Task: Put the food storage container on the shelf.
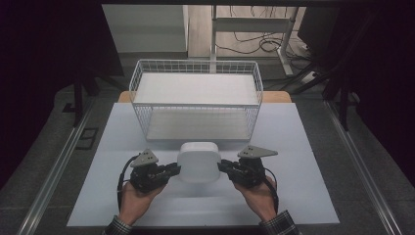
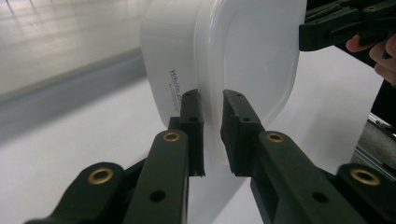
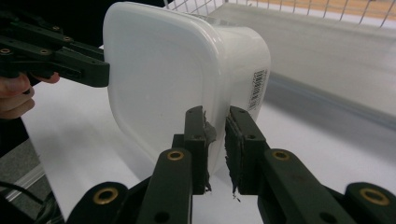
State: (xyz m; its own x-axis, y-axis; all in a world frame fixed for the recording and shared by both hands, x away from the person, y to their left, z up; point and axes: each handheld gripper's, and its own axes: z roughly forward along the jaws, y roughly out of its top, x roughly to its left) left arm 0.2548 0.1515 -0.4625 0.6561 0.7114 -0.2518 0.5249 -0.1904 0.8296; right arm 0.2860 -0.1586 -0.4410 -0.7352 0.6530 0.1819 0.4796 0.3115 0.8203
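A white plastic container (image 1: 198,161) with a lid hangs just above the white table, held from both sides. My left gripper (image 1: 173,170) is shut on its left rim, and my right gripper (image 1: 222,166) is shut on its right rim. In the left gripper view the jaws (image 2: 212,126) pinch the thin lip of the container (image 2: 243,60), with the right gripper (image 2: 336,28) at the far side. In the right gripper view the jaws (image 3: 215,140) clamp the lip of the container (image 3: 159,79), which carries a barcode label; the left gripper (image 3: 70,60) holds the opposite edge.
A white two-level wire basket shelf (image 1: 195,98) stands right behind the container, its open front facing me. The white table mat (image 1: 303,186) ends at metal rails on both sides. Desk legs and cables lie on the floor beyond.
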